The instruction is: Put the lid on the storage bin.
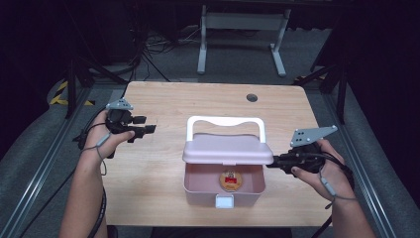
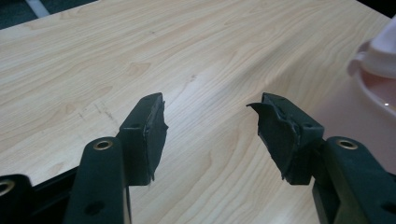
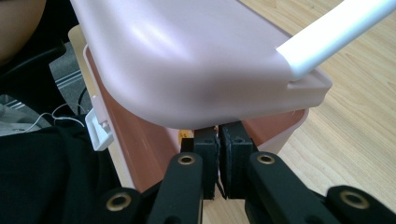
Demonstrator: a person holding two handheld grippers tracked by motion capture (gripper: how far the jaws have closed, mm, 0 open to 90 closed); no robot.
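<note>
Two claws differ: the right claw [image 3: 218, 156], pressed together, props the light, stiff, slippery plastic lid [image 1: 227, 149] by its edge; the left claw [image 2: 210, 133] hangs spread and empty.

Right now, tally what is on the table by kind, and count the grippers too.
Pink box with its lid raised and a white handle: 1
Round gold-and-red item inside the box: 1
Grippers: 2, the left gripper with jaws open over bare table, the right gripper shut at the lid's edge
Total: 4
</note>
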